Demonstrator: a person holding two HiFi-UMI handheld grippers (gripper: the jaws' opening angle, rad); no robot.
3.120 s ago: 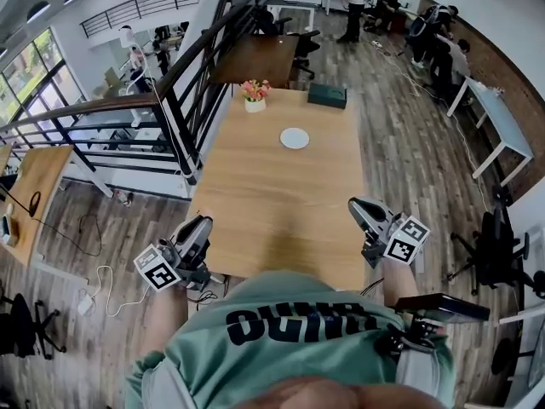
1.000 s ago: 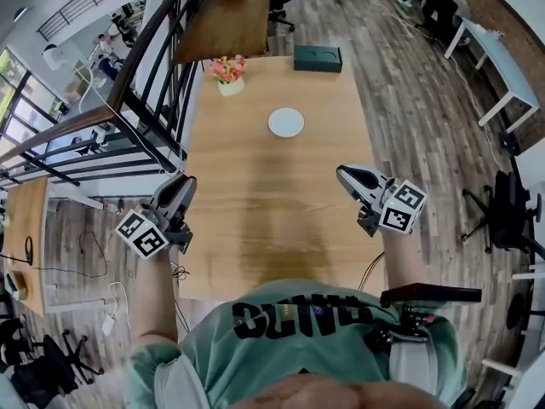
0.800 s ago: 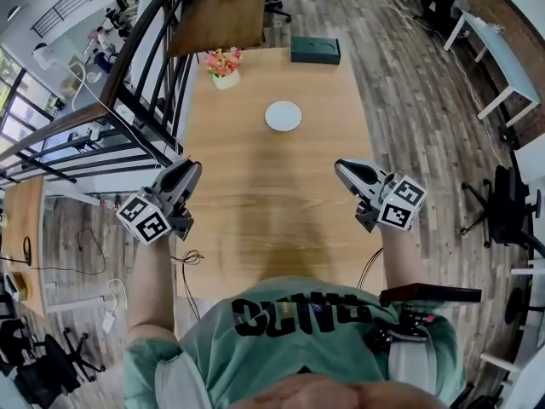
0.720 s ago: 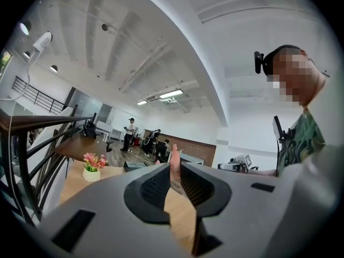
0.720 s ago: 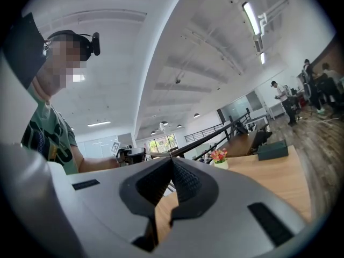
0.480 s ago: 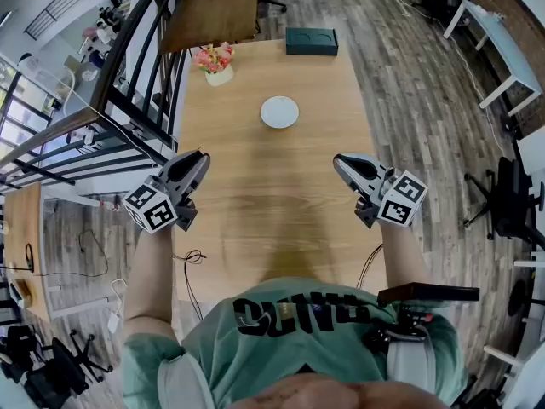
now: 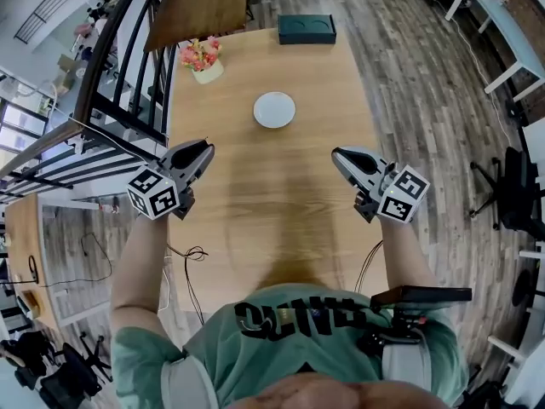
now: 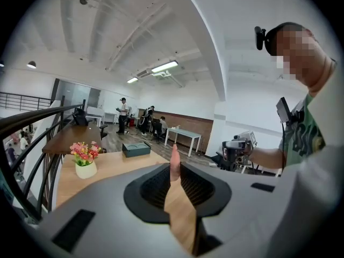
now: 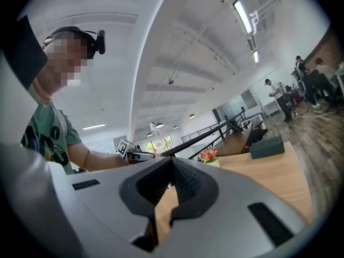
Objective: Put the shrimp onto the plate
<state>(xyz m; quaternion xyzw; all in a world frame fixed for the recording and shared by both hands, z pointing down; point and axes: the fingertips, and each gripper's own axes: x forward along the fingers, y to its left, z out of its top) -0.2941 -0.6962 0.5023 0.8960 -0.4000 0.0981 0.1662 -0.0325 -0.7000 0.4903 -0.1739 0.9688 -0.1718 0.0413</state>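
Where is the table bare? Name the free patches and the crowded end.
Bare tabletop runs from the plate down to the near edge, between the left tongs and right tongs. Strips either side of the plate are free too. The far end is busiest: flower pot at its left, dark box toward its right.

A pot of pink flowers (image 7: 198, 60) and a dark green box (image 7: 306, 29) stand apart at the far end of the wooden surface (image 7: 272, 203), beside a black railing (image 7: 106, 66).

Plate (image 7: 274, 109): white, round, bare, flat on table (image 7: 281, 203). Shrimp (image 8: 173, 163): pink sliver, seemingly upright, pinched in left gripper (image 7: 204, 149).
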